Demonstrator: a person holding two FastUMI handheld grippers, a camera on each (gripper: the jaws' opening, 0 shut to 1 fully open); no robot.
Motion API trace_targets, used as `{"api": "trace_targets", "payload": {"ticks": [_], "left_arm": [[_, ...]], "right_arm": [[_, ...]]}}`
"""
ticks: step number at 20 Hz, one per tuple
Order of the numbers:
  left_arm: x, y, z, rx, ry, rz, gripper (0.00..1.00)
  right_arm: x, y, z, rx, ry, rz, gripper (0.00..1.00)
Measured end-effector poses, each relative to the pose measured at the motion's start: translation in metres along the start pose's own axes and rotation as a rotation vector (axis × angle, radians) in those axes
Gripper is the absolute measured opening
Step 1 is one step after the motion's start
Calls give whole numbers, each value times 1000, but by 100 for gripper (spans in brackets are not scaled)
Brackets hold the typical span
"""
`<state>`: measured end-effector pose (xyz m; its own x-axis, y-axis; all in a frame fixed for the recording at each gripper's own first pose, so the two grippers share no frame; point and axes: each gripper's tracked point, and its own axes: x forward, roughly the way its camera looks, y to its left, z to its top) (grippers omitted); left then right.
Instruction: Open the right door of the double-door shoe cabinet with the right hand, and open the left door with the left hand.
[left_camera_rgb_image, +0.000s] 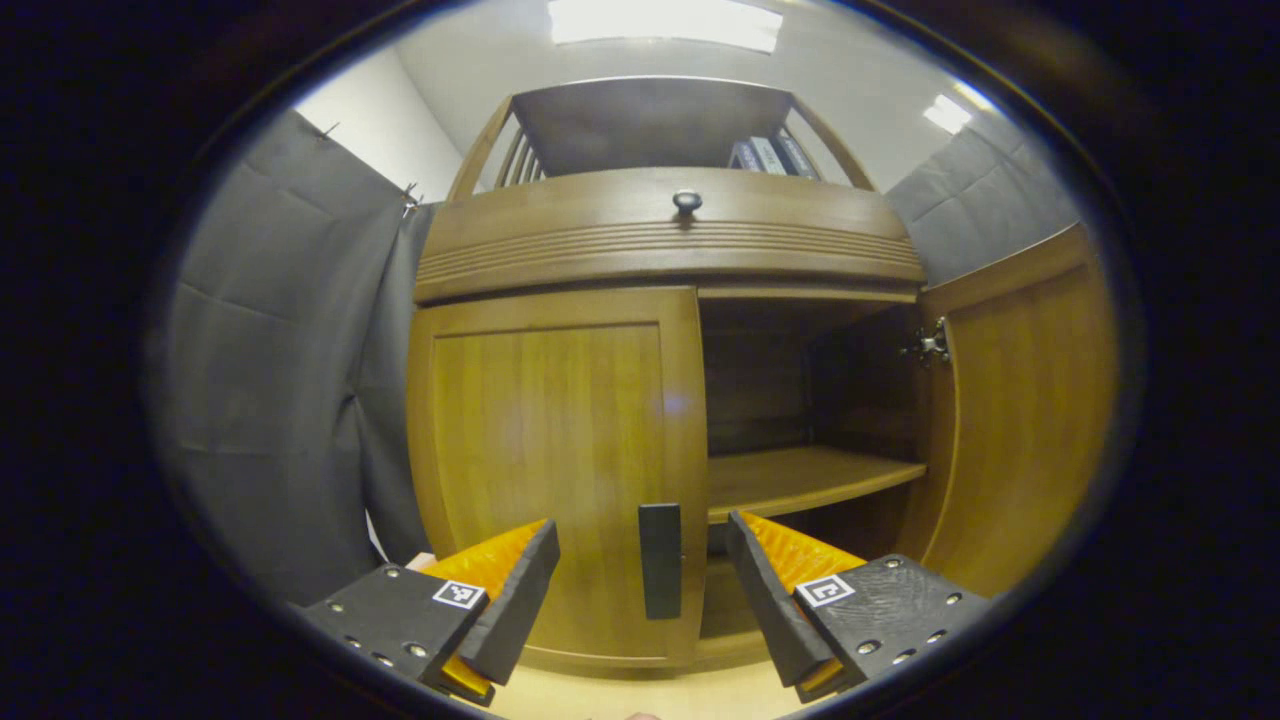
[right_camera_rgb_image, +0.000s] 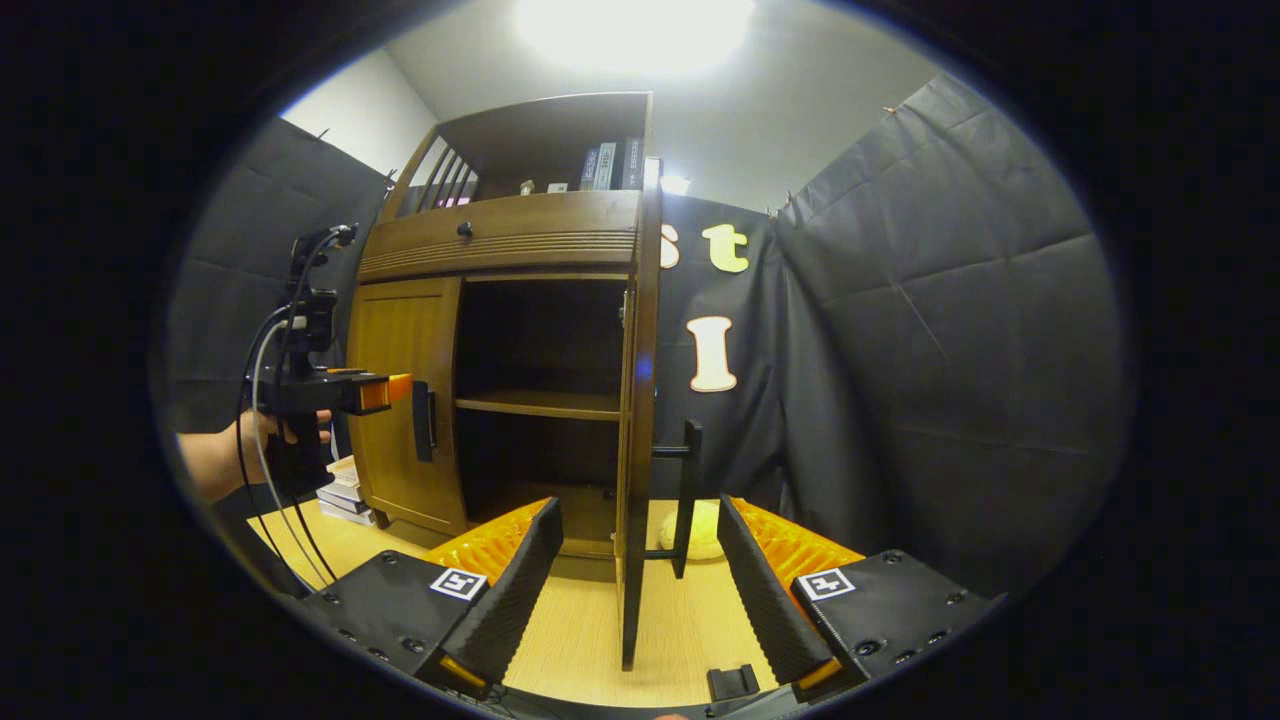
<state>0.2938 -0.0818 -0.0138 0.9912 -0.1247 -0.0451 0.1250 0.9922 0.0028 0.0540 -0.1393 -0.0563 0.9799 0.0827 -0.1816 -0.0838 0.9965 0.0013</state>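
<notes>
The wooden shoe cabinet (left_camera_rgb_image: 660, 250) fills the left gripper view. Its left door (left_camera_rgb_image: 550, 450) is closed, and that door's dark vertical handle (left_camera_rgb_image: 660, 560) stands in line between the fingers of my open left gripper (left_camera_rgb_image: 645, 600), slightly beyond the tips. The right door (left_camera_rgb_image: 1020, 420) is swung wide open. In the right gripper view, the right door (right_camera_rgb_image: 635, 420) shows edge-on with its handle (right_camera_rgb_image: 688, 495) on the right. My right gripper (right_camera_rgb_image: 640, 590) is open, with the door edge ahead between its fingers, not touching. A hand (right_camera_rgb_image: 215, 455) holds the left gripper (right_camera_rgb_image: 385, 392) near the left door handle (right_camera_rgb_image: 423, 420).
Above the doors is a drawer with a knob (left_camera_rgb_image: 687, 201); books (right_camera_rgb_image: 605, 165) stand on the top shelf. An inner shelf (left_camera_rgb_image: 800, 475) is bare. A stack of books (right_camera_rgb_image: 345, 495) lies on the wooden table (right_camera_rgb_image: 590, 640) left of the cabinet. A pale object (right_camera_rgb_image: 705, 530) sits behind the open door.
</notes>
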Motion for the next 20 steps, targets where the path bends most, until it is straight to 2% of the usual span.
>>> {"api": "trace_targets", "payload": {"ticks": [8,9,10,11,14,19,20], "left_arm": [[55,1,-55,-11,95,-46,98],[59,1,-58,-8,107,-50,96],[66,2,-65,-6,111,-51,95],[71,3,-67,-6,105,-53,94],[79,3,-69,-21,95,-78,71],[86,0,-73,-22,102,-118,72],[88,-7,-75,-36,103,-164,72]], "right_arm": [[21,29,-4,-9,21,-33,96],[23,29,-4,-10,26,-46,96],[26,29,-5,-8,28,-60,100],[27,29,-4,-1,29,-71,97],[29,29,-4,26,35,-101,100],[27,29,-11,3,54,-150,100],[25,29,-12,-2,57,-157,100]]}}
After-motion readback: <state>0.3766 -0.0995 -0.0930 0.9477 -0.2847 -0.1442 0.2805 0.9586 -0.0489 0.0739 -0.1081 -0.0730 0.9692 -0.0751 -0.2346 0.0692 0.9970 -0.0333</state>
